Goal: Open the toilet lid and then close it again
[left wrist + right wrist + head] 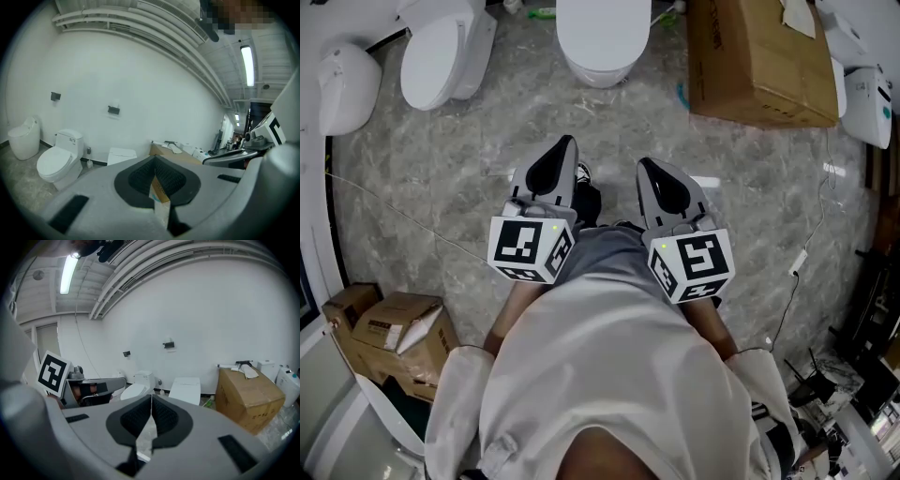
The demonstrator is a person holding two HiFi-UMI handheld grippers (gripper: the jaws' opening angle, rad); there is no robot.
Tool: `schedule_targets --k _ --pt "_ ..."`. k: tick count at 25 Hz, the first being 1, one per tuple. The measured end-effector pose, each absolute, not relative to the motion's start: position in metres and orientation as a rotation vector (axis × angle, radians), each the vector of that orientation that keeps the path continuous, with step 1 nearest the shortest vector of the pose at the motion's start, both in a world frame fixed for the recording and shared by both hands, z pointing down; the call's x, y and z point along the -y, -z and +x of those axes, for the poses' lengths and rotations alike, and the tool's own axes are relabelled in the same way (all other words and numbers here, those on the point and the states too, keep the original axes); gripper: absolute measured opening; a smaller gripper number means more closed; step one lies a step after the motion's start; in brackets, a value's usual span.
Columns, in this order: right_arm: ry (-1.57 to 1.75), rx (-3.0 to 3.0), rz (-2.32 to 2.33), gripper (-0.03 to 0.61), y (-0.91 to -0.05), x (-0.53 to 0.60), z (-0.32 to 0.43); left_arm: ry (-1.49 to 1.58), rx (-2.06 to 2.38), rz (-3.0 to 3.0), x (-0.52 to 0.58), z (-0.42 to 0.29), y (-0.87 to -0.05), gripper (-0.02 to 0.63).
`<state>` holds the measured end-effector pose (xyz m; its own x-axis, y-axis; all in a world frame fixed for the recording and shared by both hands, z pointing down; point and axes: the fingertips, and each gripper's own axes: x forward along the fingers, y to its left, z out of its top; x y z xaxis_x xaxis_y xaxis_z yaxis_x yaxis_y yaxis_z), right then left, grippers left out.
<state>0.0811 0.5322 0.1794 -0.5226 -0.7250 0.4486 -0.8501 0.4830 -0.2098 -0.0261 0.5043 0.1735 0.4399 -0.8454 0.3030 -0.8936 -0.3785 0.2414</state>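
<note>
A person holds the left tool [566,145] and right tool [647,167] side by side above a marble floor [441,197], each with jaws pressed together on nothing. The toilet [602,37], lid down, stands ahead, beside a cardboard box [750,56].
</note>
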Motion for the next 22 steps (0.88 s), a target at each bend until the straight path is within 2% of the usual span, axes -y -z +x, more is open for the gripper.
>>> schedule_targets --k 12,22 --pt "-0.586 2.406 1.364 0.011 -0.180 -0.457 0.024 -0.171 1.420 2.355 -0.429 -0.079 -0.178 0.008" --pt "-0.605 2.359 1.401 0.012 -0.185 -0.418 0.005 -0.170 1.399 2.346 -0.387 -0.107 -0.184 0.008"
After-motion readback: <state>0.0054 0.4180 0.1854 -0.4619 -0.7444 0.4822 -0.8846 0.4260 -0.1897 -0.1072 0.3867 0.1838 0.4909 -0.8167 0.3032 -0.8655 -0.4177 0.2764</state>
